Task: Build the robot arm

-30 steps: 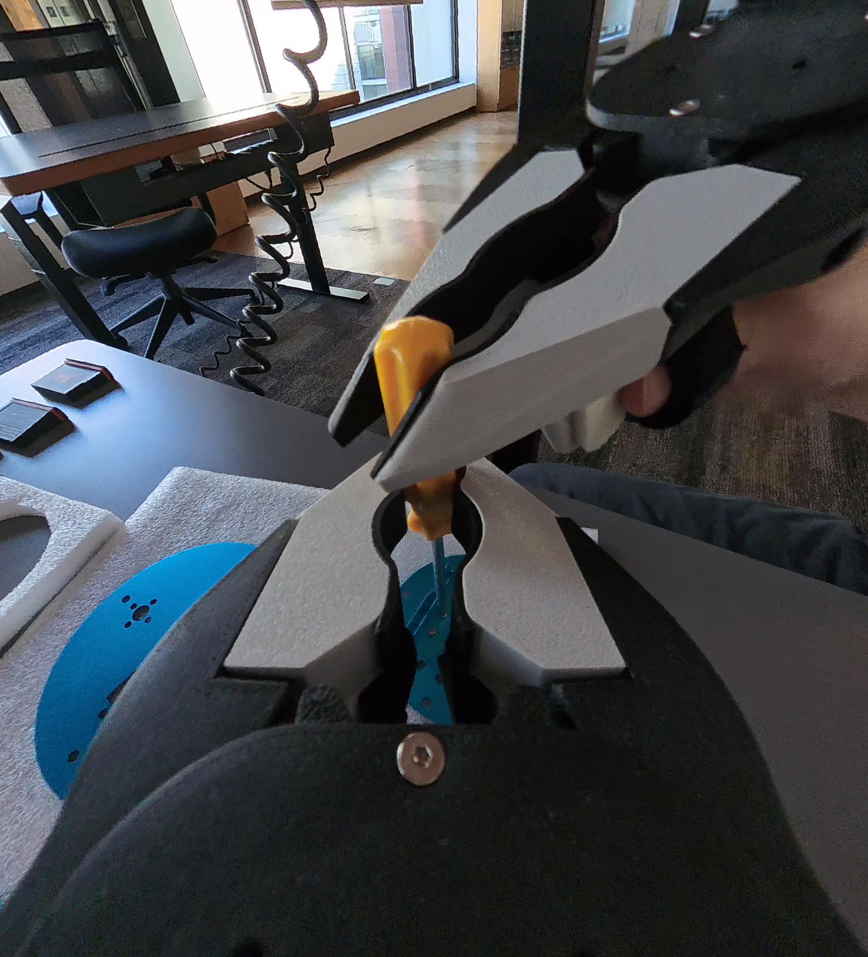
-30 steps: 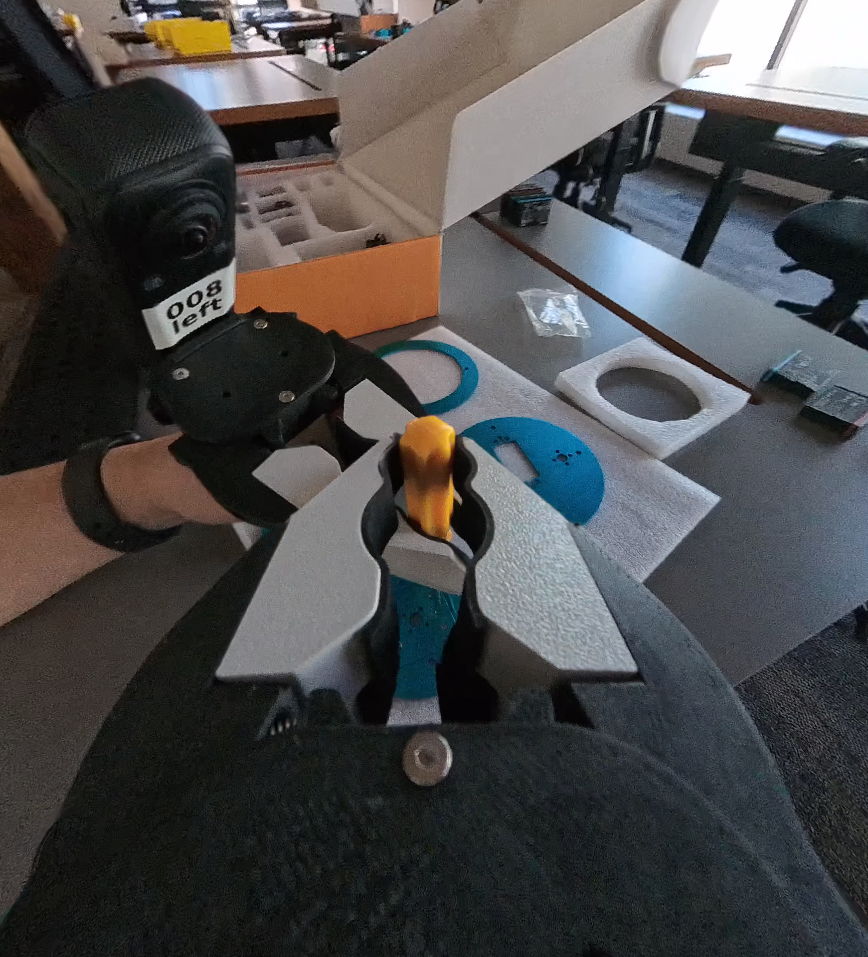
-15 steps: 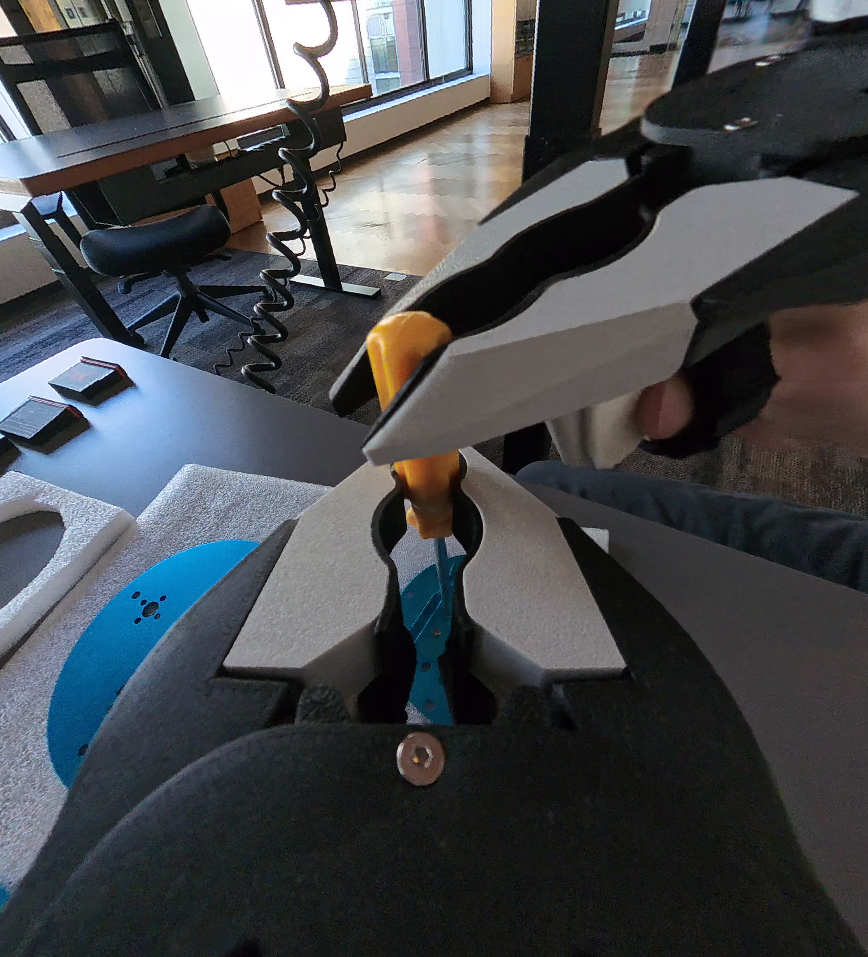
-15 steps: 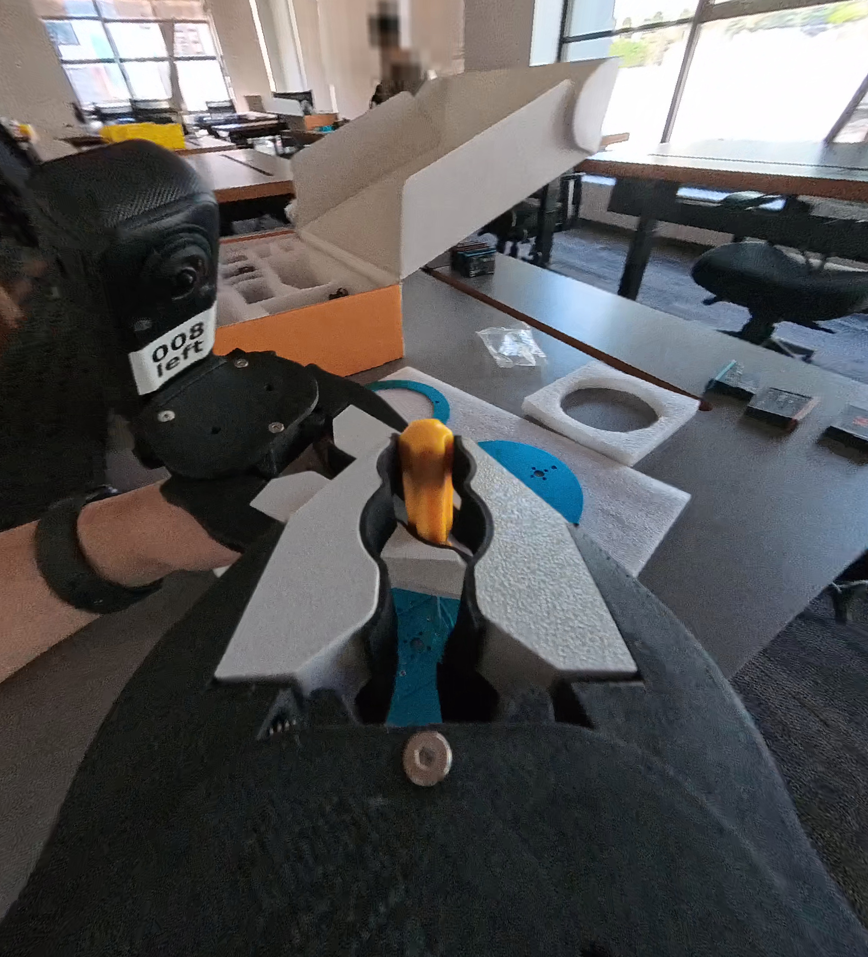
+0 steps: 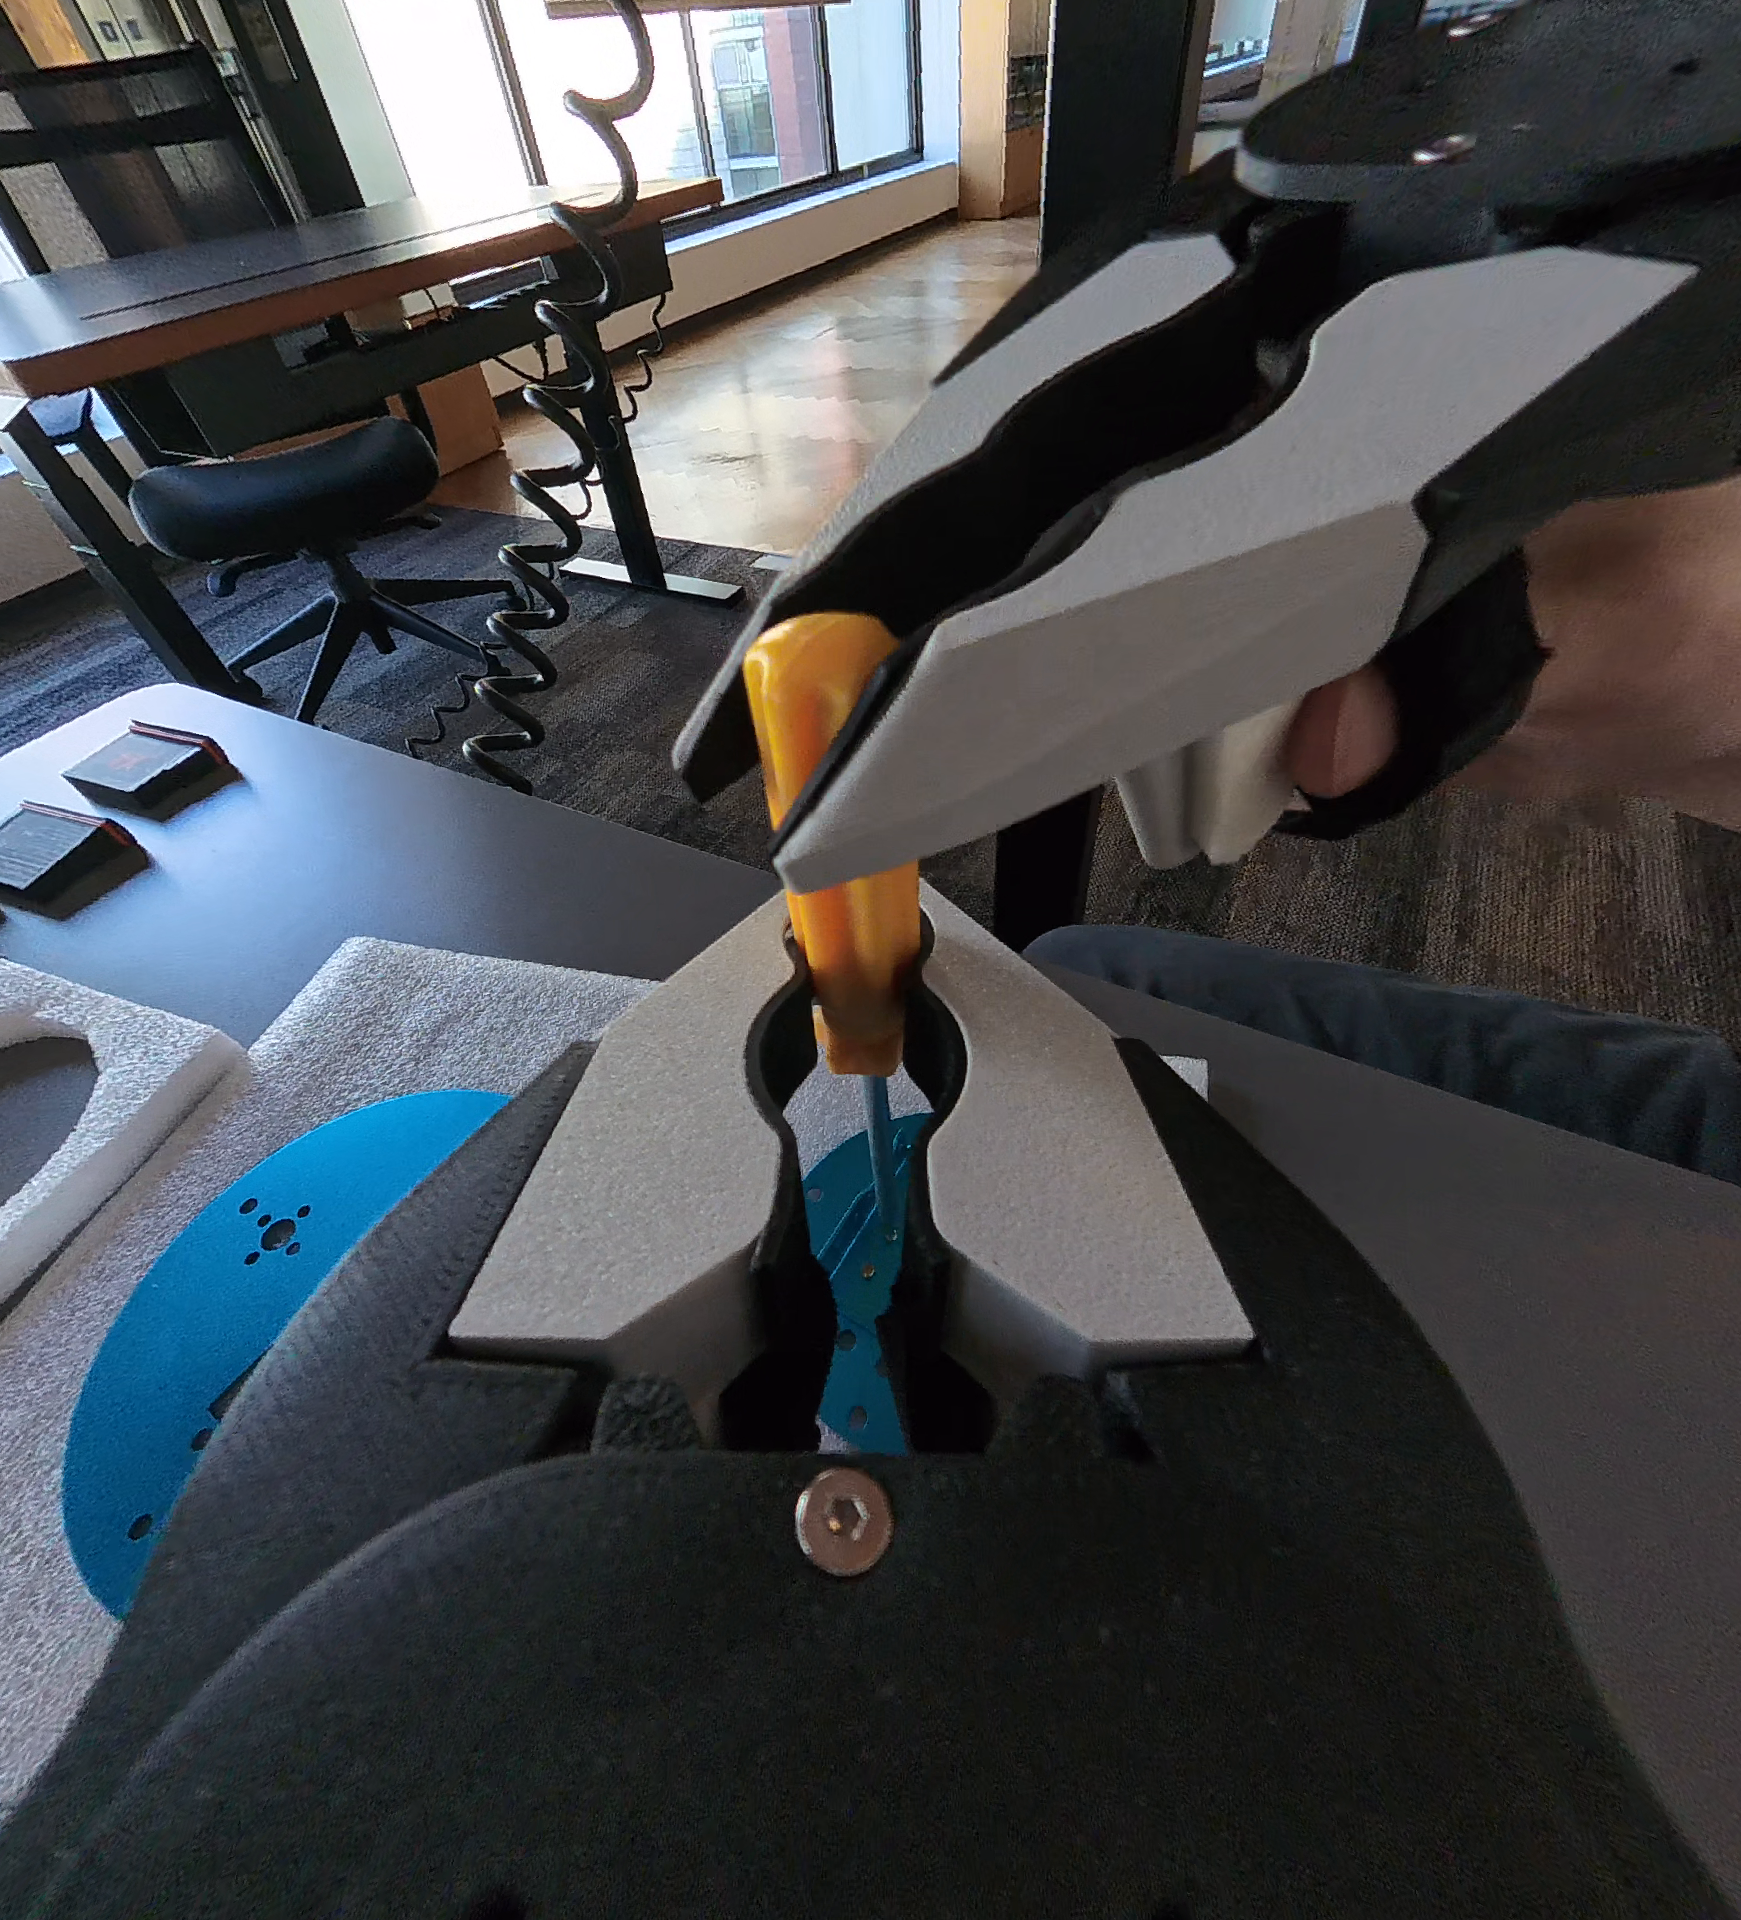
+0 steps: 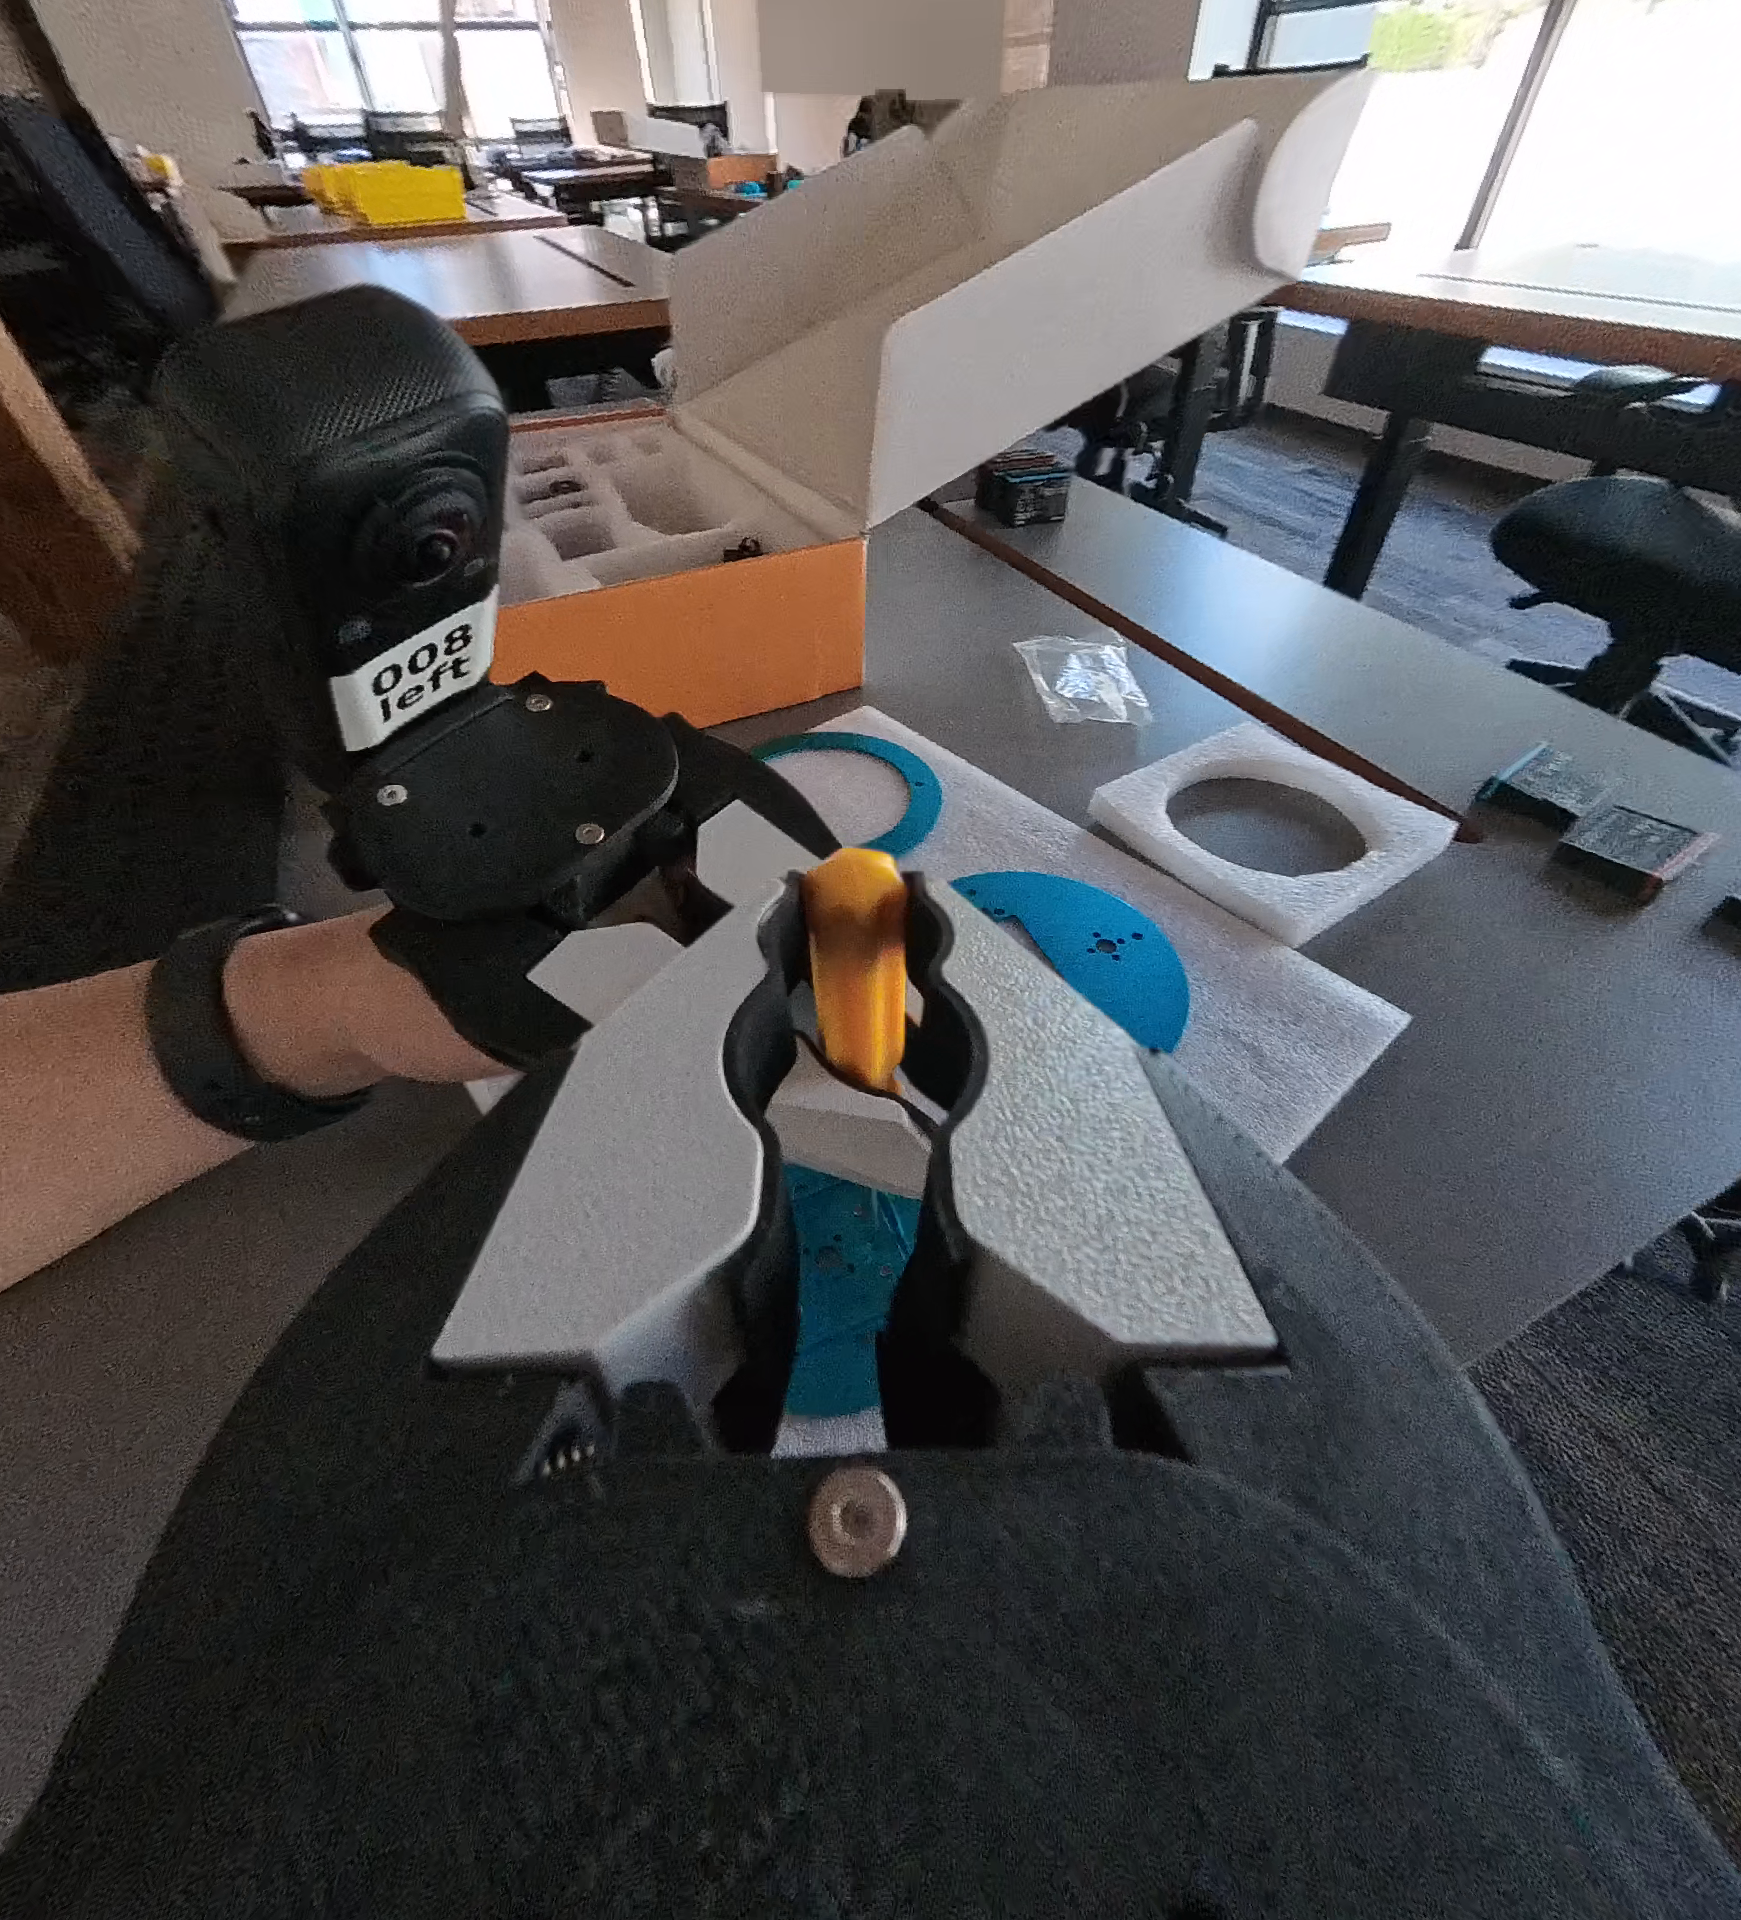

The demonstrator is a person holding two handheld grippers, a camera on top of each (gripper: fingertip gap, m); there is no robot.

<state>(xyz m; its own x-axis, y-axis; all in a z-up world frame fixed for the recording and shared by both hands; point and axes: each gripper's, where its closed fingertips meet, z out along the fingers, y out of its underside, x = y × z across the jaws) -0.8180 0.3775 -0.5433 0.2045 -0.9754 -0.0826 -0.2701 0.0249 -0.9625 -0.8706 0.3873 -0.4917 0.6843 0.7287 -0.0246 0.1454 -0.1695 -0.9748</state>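
Left gripper [image 5: 858, 961]: fingers pinch the lower end of the orange handle of a screwdriver [image 5: 824, 790], nearly pressed together around it. Right gripper [image 6: 855, 904]: fingers clamp the upper part of the same handle, coming in from the opposite side and above. The screwdriver stands almost upright between the two. Its thin shaft [image 5: 881, 1153] runs down to a blue perforated plate [image 5: 861, 1247] near the front edge of the desk [image 6: 1572, 1039]; whether the tip is seated in a hole is too small to tell. Over the last second both grips have held and the handle has kept its place in the left wrist view. The right wrist view has tipped upward, taking in more of the room, so the right gripper has tilted about the handle without letting go. The plate lies on a white foam sheet [image 5: 409, 1029], which also carries a blue disc [image 5: 253, 1278] and a blue ring [image 6: 907, 790]. Beyond the sheet are a square foam piece with a round hole [image 6: 1271, 831], a small clear bag [image 6: 1084, 681], and flat black packs [image 6: 1624, 852] towards the desk's far edge. Container: an orange box [image 6: 700, 634] at the far left corner, lid [image 6: 1001, 312] standing open, with a white foam insert of many compartments. Most look empty; a few hold small dark parts [image 6: 741, 545].
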